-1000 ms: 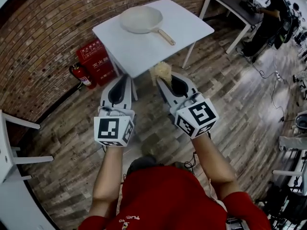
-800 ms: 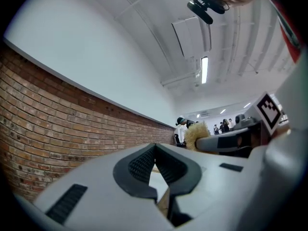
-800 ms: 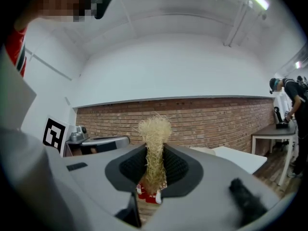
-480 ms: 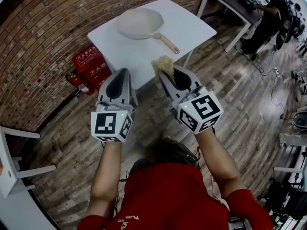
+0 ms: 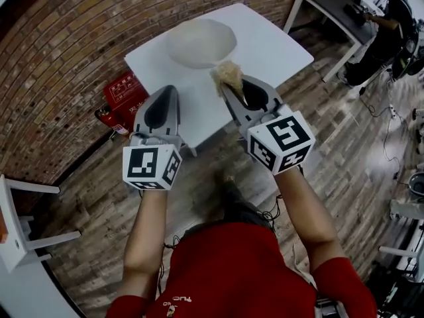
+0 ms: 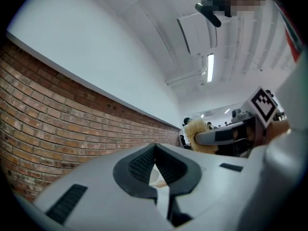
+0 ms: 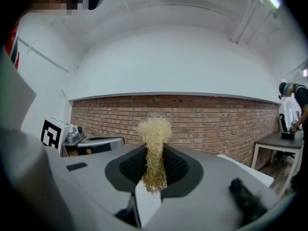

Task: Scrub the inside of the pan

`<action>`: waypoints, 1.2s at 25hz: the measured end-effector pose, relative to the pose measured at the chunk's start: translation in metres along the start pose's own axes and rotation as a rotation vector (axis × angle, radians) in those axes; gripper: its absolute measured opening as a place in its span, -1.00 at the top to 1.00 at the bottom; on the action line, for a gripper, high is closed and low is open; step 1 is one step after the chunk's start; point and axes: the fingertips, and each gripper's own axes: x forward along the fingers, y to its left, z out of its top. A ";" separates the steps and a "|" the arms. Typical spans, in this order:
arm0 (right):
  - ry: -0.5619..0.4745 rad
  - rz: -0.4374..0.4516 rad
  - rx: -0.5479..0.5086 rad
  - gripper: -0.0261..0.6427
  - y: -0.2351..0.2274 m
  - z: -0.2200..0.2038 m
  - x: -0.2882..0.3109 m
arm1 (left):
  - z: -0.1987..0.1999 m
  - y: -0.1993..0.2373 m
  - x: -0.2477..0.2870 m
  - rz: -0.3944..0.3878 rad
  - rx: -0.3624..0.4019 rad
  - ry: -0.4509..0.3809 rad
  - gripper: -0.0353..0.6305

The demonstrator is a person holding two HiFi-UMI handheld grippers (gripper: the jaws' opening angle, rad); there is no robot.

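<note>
A cream pan (image 5: 199, 42) sits on the white table (image 5: 278, 42) ahead of me; its handle is hidden behind the scrubber. My right gripper (image 5: 229, 85) is shut on a straw-coloured fibre scrubber (image 5: 227, 75), held in the air before the table's near edge. In the right gripper view the scrubber (image 7: 155, 148) stands up between the closed jaws. My left gripper (image 5: 165, 93) is beside it to the left, also short of the table. Its jaws (image 6: 154, 163) meet with nothing between them. The scrubber (image 6: 197, 132) shows at the right of the left gripper view.
A red fire-equipment box (image 5: 127, 88) and an extinguisher (image 5: 106, 118) stand under the table's left side by the brick wall (image 5: 59, 38). A dark desk (image 5: 331, 5) with a person (image 5: 397, 15) is at the far right. A white chair (image 5: 20, 230) is at the left.
Both grippers have risen and come nearer the table. The scrubber now overlaps the pan's near edge in the head view, covering the handle.
</note>
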 end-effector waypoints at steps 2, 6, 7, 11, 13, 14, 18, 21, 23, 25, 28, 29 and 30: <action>-0.002 0.005 -0.005 0.67 -0.020 0.007 0.020 | -0.002 0.008 0.025 0.010 0.014 0.002 0.85; -0.004 0.020 -0.005 0.66 -0.062 0.020 0.056 | -0.006 0.023 0.076 0.038 0.034 0.009 0.85; -0.002 0.026 -0.005 0.66 -0.072 0.022 0.066 | -0.007 0.027 0.088 0.047 0.037 0.010 0.85; 0.001 0.058 -0.021 0.66 -0.114 0.024 0.106 | -0.010 0.045 0.137 0.085 0.044 0.011 0.85; 0.004 0.071 -0.029 0.66 -0.136 0.022 0.126 | -0.014 0.053 0.159 0.103 0.048 0.017 0.85; 0.009 0.075 -0.033 0.66 -0.146 0.020 0.136 | -0.016 0.056 0.168 0.112 0.052 0.021 0.85; 0.055 0.091 -0.045 0.66 -0.183 0.004 0.169 | -0.021 0.072 0.197 0.156 0.073 0.027 0.85; 0.097 0.101 -0.058 0.66 -0.202 -0.010 0.196 | -0.029 0.085 0.216 0.179 0.087 0.036 0.85; 0.122 0.116 -0.066 0.66 -0.205 -0.021 0.213 | -0.040 0.094 0.225 0.190 0.092 0.056 0.85; 0.143 0.132 -0.076 0.66 -0.203 -0.029 0.230 | -0.051 0.106 0.234 0.200 0.092 0.078 0.85; 0.177 0.151 -0.099 0.66 -0.200 -0.041 0.256 | -0.066 0.121 0.249 0.197 0.107 0.111 0.85; 0.193 0.156 -0.110 0.66 -0.199 -0.045 0.265 | -0.071 0.125 0.253 0.191 0.114 0.121 0.85; 0.213 0.163 -0.122 0.66 -0.197 -0.050 0.274 | -0.075 0.130 0.257 0.187 0.120 0.129 0.85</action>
